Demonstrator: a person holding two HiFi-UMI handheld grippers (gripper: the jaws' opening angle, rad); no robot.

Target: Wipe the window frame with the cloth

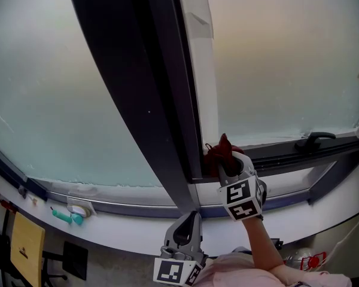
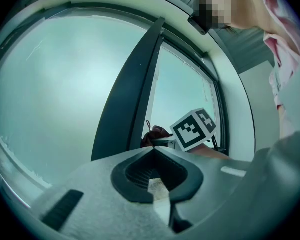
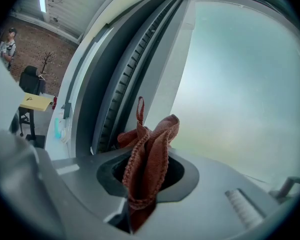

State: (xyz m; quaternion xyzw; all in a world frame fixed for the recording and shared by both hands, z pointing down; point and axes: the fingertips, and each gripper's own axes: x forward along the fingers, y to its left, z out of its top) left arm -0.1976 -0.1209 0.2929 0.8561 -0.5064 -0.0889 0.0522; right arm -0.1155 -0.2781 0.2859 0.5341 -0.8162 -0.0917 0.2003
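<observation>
The dark window frame (image 1: 137,88) runs diagonally down the frosted glass, with a pale upright strip (image 1: 206,82) beside it. My right gripper (image 1: 228,160) is shut on a bunched rust-red cloth (image 1: 217,151), which presses against the foot of that strip where it meets the lower rail. In the right gripper view the cloth (image 3: 152,144) sticks up from between the jaws, in front of the frame (image 3: 125,89). My left gripper (image 1: 188,221) hangs lower, by the sill, shut with nothing held. In its own view the right gripper's marker cube (image 2: 195,129) and the cloth (image 2: 157,132) show ahead.
A black window handle (image 1: 314,141) sits on the lower rail at right. On the white sill (image 1: 125,235) at left lies a teal object (image 1: 66,216). A yellow tabletop (image 1: 27,244) stands below left. A person (image 3: 7,44) stands far off in the room.
</observation>
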